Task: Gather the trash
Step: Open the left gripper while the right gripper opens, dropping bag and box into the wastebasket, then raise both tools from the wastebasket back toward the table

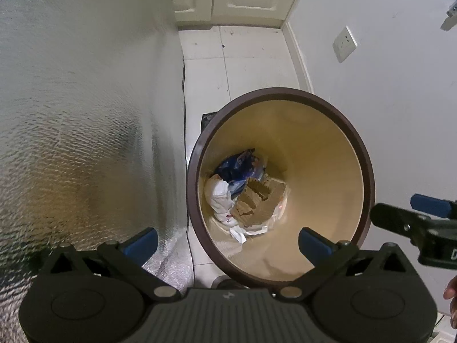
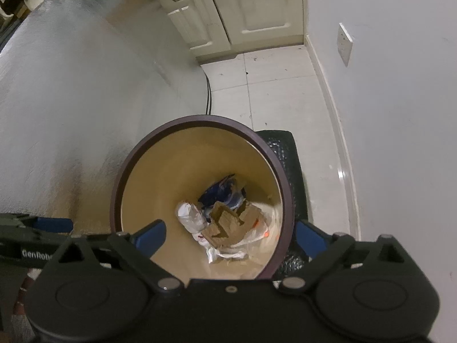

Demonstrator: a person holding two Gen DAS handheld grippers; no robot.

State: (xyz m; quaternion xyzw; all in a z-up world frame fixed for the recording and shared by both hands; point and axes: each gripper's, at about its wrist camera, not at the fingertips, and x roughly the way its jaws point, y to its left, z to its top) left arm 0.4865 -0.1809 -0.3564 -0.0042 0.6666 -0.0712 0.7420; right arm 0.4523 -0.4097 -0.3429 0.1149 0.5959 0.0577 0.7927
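A round trash bin with a brown rim (image 1: 370, 171) and cream inside stands on the floor; it also shows in the right wrist view (image 2: 125, 168). At its bottom lie torn cardboard (image 1: 254, 200) (image 2: 225, 223), crumpled white paper (image 1: 220, 197) (image 2: 190, 214) and a blue wrapper (image 1: 237, 165) (image 2: 220, 191). My left gripper (image 1: 228, 243) is open and empty above the bin's near rim. My right gripper (image 2: 230, 235) is open and empty above the bin. Each gripper shows at the other view's edge, the right one in the left wrist view (image 1: 411, 214), the left one in the right wrist view (image 2: 34, 228).
A silver textured appliance side (image 1: 85, 114) (image 2: 71, 100) stands left of the bin. A white wall with a socket (image 1: 344, 44) (image 2: 344, 43) is on the right. Cream cabinets (image 2: 242, 8) are at the back. A black bag (image 2: 288, 154) lies beside the bin. White floor tiles (image 1: 251, 60).
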